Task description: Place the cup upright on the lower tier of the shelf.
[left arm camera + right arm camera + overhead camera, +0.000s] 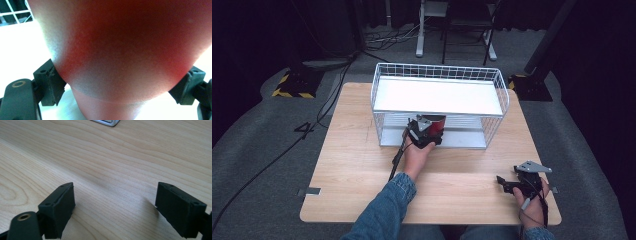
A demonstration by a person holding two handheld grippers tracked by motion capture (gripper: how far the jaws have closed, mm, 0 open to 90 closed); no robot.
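Observation:
A red round container (435,124) stands at the front edge of the lower shelf (464,139) of a white wire rack (439,71). My left gripper (424,133) is shut on it from the front. In the left gripper view the red container (125,45) bulges between the two black pads (51,83) and touches both; the left gripper (122,81) rests low over the bright white shelf. My right gripper (506,184) lies low over the wooden table (362,170) near its front right corner. In the right gripper view this gripper (115,205) is open with bare wood between its jaws.
The rack's white upper shelf (439,95) carries nothing. A corner of the rack's base (106,122) shows at the top of the right gripper view. Black cables (287,150) run across the grey floor left of the table, and stand legs (419,35) rise behind it.

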